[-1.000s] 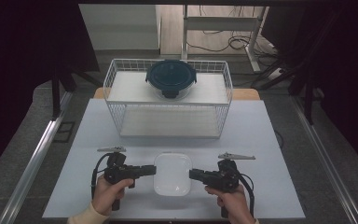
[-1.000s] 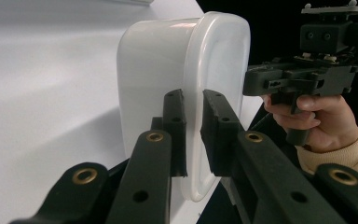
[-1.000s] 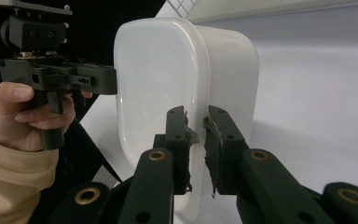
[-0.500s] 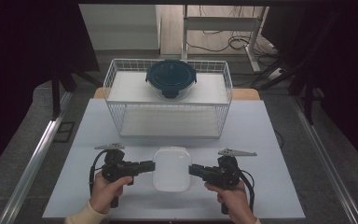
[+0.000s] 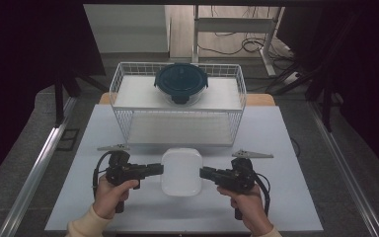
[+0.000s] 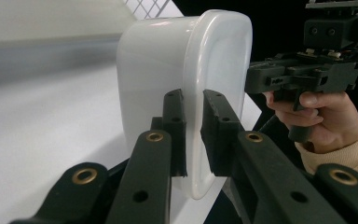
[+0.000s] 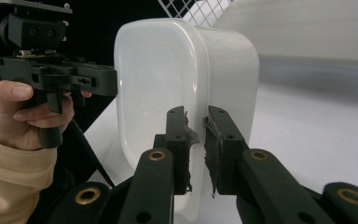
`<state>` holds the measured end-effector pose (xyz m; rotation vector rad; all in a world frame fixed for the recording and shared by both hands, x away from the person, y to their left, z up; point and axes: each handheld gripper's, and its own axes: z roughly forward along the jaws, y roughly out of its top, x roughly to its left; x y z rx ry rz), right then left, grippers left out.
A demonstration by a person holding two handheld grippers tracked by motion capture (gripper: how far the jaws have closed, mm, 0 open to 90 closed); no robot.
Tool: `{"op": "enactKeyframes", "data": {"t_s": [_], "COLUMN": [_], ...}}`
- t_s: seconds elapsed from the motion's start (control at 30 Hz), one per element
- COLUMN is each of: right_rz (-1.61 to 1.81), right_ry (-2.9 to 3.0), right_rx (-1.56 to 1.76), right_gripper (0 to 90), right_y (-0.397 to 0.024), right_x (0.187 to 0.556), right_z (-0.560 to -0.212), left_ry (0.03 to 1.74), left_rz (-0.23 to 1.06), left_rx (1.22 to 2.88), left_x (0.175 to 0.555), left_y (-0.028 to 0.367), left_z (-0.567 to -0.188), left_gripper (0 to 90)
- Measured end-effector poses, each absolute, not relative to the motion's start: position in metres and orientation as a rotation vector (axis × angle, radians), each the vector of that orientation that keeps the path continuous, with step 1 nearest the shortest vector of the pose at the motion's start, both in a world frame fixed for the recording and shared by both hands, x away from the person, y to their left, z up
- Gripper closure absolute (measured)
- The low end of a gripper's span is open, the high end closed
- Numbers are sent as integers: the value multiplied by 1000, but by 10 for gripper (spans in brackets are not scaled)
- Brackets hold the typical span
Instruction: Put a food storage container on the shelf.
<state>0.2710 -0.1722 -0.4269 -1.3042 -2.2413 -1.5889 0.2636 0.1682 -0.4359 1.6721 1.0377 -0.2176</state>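
- Dark surroundings enclose a pale grey rectangular table (image 5: 286, 148), with a floor of cables beyond its far edge.
- White wire-mesh basket (image 5: 128, 96) stands at the far middle of the table; a round dark blue lidded container (image 5: 181, 82) rests on its upper level.
- White rounded-rectangular plastic box (image 5: 181, 170) sits at the near middle of the table area, between the two tools and just in front of the basket. Whether it touches the tabletop cannot be told.
- Left gripper (image 6: 193, 128) is clenched on the box's rim on its left side, one jaw on each face of the rim.
- Right gripper (image 7: 196, 135) is clamped likewise on the opposite rim; its pads look worn and ragged.
- Both tools point inward, level, each in a hand with a cream sleeve.
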Motion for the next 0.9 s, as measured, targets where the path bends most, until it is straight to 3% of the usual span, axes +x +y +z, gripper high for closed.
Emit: {"op": "enactKeyframes", "data": {"t_s": [0.9], "right_rz": [-1723], "right_ry": [-2284], "right_rx": [-1221], "right_gripper": [798], "right_y": [-166], "right_x": [297], "right_z": [-353], "left_ry": [952], "left_rz": [-122], "left_rx": [1669], "left_x": [286], "left_y": [175], "left_z": [-354], "left_gripper": [804]}}
